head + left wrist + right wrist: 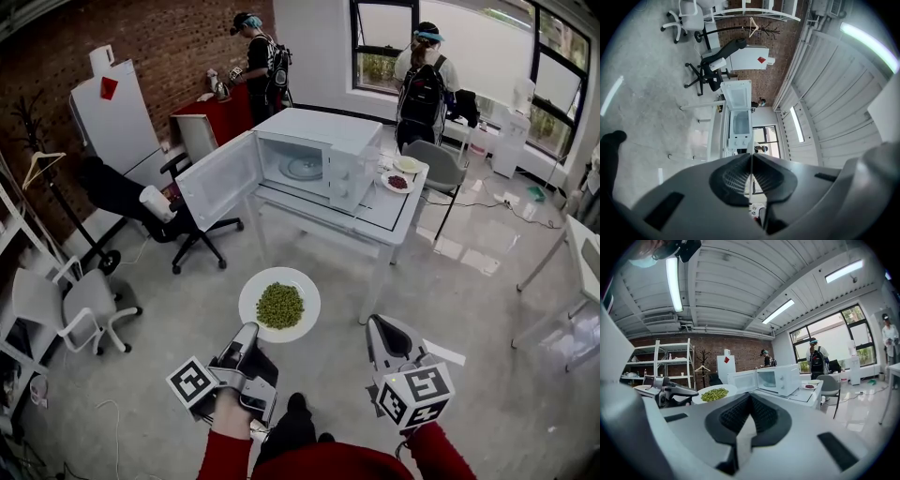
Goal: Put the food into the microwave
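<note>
A white plate (255, 289) of green beans (279, 305) hangs over the floor in front of the table, and my left gripper (249, 332) is shut on its near rim. In the left gripper view the rim (751, 174) shows edge-on as a thin white line pinched between the pads. The white microwave (319, 155) stands on the white table (398, 223) ahead, its door (217, 178) swung open to the left and its cavity bare. My right gripper (377, 326) is shut and holds nothing, to the right of the plate. The right gripper view shows the plate (714, 393) and the microwave (780, 378).
Two small plates (400, 175) with food sit on the table right of the microwave. A grey chair (439, 169) stands behind the table, a black office chair (178, 225) beside the open door and a white one (89, 314) at the left. Two people stand at the back.
</note>
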Demonstrator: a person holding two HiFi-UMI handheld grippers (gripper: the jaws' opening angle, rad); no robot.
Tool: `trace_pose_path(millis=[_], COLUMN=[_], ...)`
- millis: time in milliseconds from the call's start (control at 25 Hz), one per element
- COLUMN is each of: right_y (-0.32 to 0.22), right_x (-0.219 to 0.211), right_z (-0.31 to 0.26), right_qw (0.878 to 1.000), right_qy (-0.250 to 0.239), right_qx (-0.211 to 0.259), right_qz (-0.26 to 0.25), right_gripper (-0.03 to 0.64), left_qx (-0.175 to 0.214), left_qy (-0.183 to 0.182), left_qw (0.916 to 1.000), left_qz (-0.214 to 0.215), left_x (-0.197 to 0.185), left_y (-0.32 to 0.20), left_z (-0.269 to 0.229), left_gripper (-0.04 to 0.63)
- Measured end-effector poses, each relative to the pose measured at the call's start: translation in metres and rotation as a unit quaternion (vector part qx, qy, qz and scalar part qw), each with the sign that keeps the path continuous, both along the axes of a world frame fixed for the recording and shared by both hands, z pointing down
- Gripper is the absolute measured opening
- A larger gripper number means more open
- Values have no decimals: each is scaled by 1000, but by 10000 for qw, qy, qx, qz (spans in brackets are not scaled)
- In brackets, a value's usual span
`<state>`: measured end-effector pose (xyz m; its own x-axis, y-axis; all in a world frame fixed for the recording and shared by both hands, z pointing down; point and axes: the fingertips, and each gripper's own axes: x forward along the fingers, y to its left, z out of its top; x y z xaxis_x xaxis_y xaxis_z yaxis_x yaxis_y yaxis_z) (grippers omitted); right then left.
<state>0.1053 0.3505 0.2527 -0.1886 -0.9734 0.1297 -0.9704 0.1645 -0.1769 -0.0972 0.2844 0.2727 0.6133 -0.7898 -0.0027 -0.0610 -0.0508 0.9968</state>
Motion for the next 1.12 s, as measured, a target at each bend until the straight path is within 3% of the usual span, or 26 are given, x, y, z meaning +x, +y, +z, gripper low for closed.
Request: trace_pose_path(millis=[320, 1120], right_y=[-55, -249], right_x=[0, -17], right_z=[6, 0], right_qw=[9999, 9975], right_qy=[14, 51], right_qx=[-95, -572], right_qz=[108, 414], right_gripper=[14, 14], left_qx=[-33, -271], left_qy=[23, -20], left_qw=[10000, 9976], left_qz=[77, 635], left_x=[4, 17], left_y=[-60, -267], left_z=[7, 3], left_gripper=[23, 23])
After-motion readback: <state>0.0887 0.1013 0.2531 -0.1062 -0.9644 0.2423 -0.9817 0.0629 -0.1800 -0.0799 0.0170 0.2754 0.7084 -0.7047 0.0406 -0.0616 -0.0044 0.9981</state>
